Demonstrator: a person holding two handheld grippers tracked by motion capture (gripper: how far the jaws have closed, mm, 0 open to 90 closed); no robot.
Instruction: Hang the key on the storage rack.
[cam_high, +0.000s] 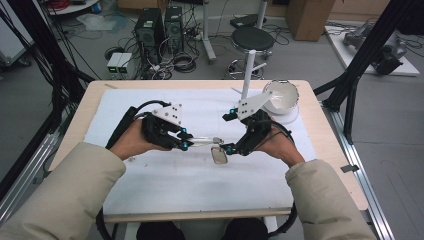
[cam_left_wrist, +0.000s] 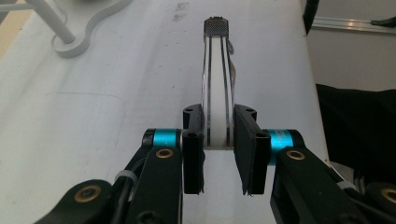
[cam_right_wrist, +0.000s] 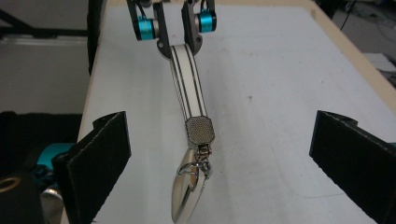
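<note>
Nearest the high camera, two pale beige sleeves come in from the bottom edge, each hand carrying a gripper over the white-covered surface (cam_high: 150, 185). The left gripper (cam_left_wrist: 218, 142) has its fingers closed narrowly on one end of a white strap with dark stripes (cam_right_wrist: 189, 95), which ends in a dark mesh-patterned end cap (cam_right_wrist: 201, 129) and a shiny silver metal clasp (cam_right_wrist: 189, 191). The strap reaches from those fingers toward the right gripper (cam_right_wrist: 219, 154), whose fingers stand wide apart on either side of the clasp, touching nothing. In the high view the strap lies near the middle of the surface, between the two grippers.

The risk, I judge, is that the dangling clasp swings or turns as the right fingers close, so they catch only its edge or miss it. A slack hold on the left could let the strap slip.

The clasp's lower tip is cut off in the right gripper view. Whether it rests on the surface is hard to tell.
</note>
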